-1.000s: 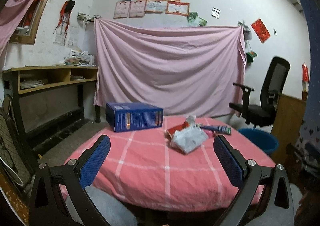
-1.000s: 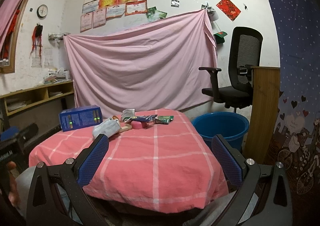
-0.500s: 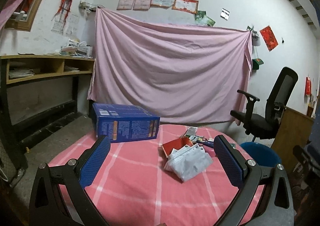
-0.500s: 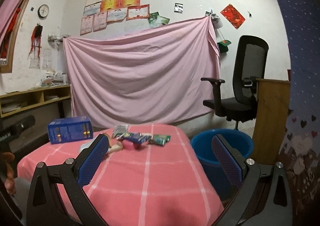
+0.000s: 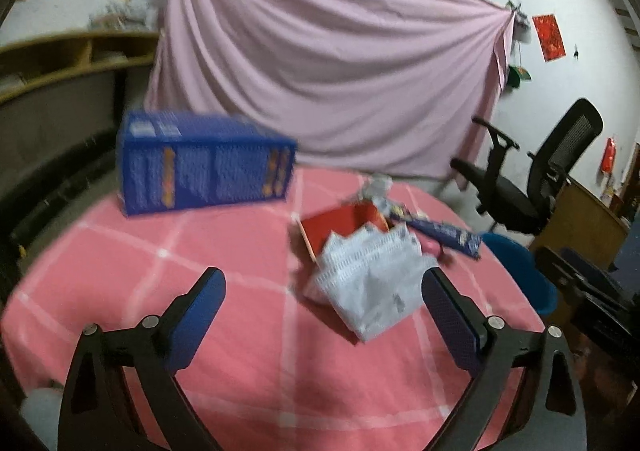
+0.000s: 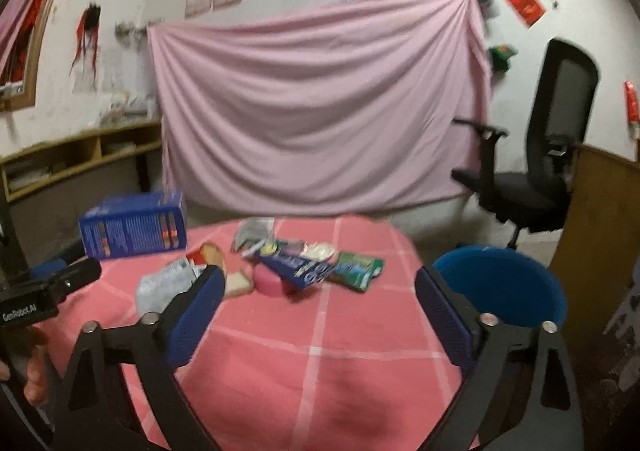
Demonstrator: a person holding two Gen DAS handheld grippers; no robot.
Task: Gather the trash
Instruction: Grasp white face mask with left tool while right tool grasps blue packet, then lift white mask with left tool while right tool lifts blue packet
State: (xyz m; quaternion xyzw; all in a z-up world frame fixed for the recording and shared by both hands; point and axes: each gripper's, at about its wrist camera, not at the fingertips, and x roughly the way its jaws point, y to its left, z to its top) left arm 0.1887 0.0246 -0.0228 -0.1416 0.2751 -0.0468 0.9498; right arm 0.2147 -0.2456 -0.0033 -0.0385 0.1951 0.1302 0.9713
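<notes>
Both grippers have moved in over the round table w/ pink checked cloth (image 6: 360, 351) since a sec ago. Left gripper (image 5: 324, 311) and right gripper (image 6: 316, 297) are wide apart w/ nothing held, jaws just been closing slightly. Crumpled white plastic wrapper (image 5: 372, 283) now sits just ahead of the left, snack packets (image 6: 316, 267) mid-table, round blue plastic bin (image 6: 504, 283) beside the table. Pick-up looks imminent.

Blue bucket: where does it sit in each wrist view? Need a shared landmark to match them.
Left wrist: blue bucket is right of centre, only partly showing beyond the far right edge of the pink tablecloth.
Right wrist: blue bucket is lower right, open mouth in full view, beside the table, behind the tool's right finger.
Shared landmark: the black office chair, standing behind the bucket in both views.
</notes>
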